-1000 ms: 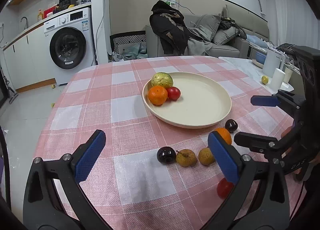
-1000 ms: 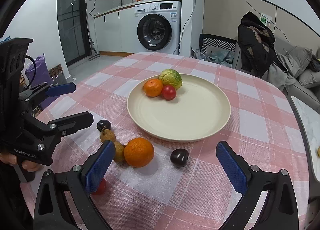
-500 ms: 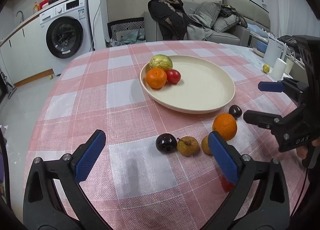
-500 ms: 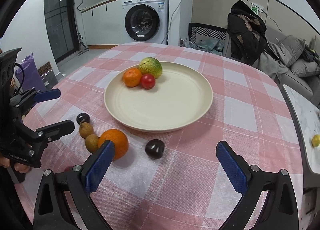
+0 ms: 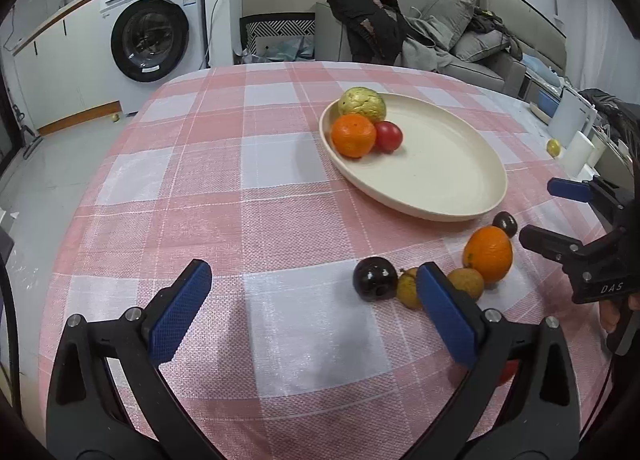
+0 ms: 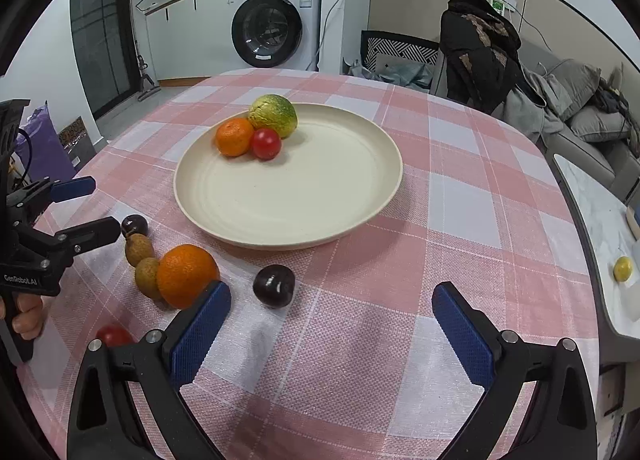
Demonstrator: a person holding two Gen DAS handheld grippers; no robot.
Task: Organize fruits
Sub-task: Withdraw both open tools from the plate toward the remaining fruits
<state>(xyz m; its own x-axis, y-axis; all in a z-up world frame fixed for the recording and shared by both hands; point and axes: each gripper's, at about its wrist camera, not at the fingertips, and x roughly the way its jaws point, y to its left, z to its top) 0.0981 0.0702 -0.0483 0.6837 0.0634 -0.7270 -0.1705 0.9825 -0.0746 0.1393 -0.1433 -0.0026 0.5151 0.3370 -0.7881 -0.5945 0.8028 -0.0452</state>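
A cream plate [image 6: 320, 195] [image 5: 448, 171] on the pink checked tablecloth holds a green fruit [image 6: 273, 115], a small orange [image 6: 234, 136] and a red tomato [image 6: 266, 143]. On the cloth in front of it lie a big orange [image 6: 187, 275] [image 5: 488, 254], two brown fruits [image 6: 140, 248] [image 6: 147, 276], two dark plums [image 6: 274, 285] [image 5: 375, 278] and a red tomato [image 6: 114, 336]. My left gripper [image 5: 316, 312] is open and empty, left of the loose fruit. My right gripper [image 6: 332, 328] is open and empty, just in front of the plum.
The table edge curves close on the right, with a white counter [image 6: 600, 227] holding a small yellow fruit [image 6: 622, 268] beyond it. A washing machine [image 6: 276, 19] and a sofa with clothes [image 5: 440, 39] stand behind the table.
Both grippers have drifted: the left view swung left, so the plate and loose fruit sit further right. The right gripper closed in on the near plum. No fruit moved.
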